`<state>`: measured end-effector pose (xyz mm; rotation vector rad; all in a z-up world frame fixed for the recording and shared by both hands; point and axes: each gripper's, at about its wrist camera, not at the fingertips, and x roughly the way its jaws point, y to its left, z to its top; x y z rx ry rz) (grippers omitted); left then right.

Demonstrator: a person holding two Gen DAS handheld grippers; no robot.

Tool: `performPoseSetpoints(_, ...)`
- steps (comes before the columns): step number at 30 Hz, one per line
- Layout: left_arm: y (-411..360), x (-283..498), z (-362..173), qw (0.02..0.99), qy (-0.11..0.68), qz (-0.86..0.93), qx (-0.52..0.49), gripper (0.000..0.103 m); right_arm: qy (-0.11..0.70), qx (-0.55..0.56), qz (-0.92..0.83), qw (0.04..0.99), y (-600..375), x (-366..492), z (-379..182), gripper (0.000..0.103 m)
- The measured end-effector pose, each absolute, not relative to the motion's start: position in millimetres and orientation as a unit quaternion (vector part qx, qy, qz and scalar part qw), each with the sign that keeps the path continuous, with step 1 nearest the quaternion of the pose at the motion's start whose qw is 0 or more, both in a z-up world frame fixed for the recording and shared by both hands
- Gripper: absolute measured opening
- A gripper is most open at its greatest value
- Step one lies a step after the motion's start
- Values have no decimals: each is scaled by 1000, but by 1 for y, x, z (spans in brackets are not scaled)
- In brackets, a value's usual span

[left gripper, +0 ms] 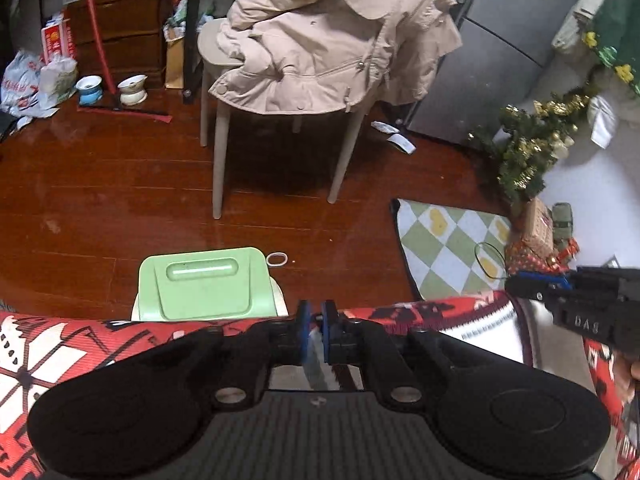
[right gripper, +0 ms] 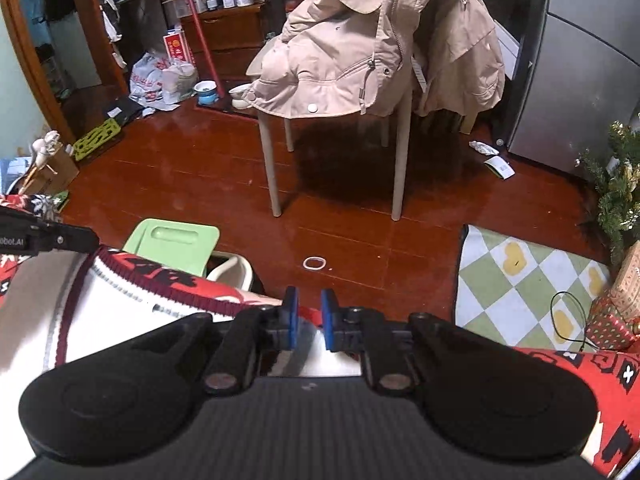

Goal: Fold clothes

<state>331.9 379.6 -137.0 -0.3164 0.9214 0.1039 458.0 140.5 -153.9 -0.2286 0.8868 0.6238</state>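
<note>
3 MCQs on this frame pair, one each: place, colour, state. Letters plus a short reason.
1. Where does the beige coat lie?
A. draped over the chair
B. flat on the checked mat
C. inside the green bin

2. What colour are the pads on the right gripper?
A. yellow
B. blue
C. white

3. How do the jaws of the left gripper stand?
A. spread wide with nothing between them
B. out of view
C. nearly together, with a strip of cloth between them

Answers:
1 A: the coat hangs over the seat and back of the chair, clear of the floor.
2 B: both fingertip pads show blue against the black fingers.
3 C: only a narrow gap is left, and cloth of the red patterned sweater shows in it.
</note>
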Motion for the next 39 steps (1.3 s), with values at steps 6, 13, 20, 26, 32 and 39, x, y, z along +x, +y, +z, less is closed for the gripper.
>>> performPoseSetpoints(6, 378, 300, -109, 901, 392, 56, -176, 8, 404, -93, 293, 862, 131, 453, -132, 13)
performPoseSetpoints(13, 357, 221, -89, 901, 396, -6, -177, 8, 400, -79, 320, 855, 60, 393, -94, 13)
performPoseSetpoints(20, 331, 154, -118, 891, 424, -19, -160, 8, 411, -136, 340, 835, 9, 303, -115, 13)
performPoseSetpoints(26, 324, 147, -133, 892, 428, -13, -147, 8, 402, -154, 346, 833, 16, 271, -133, 13)
performPoseSetpoints(32, 304, 138, -138, 897, 413, -31, -153, 8, 380, -124, 358, 844, 36, 249, -132, 14)
performPoseSetpoints(39, 289, 107, -142, 895, 418, -34, -154, 8, 374, -135, 355, 846, 42, 214, -144, 14)
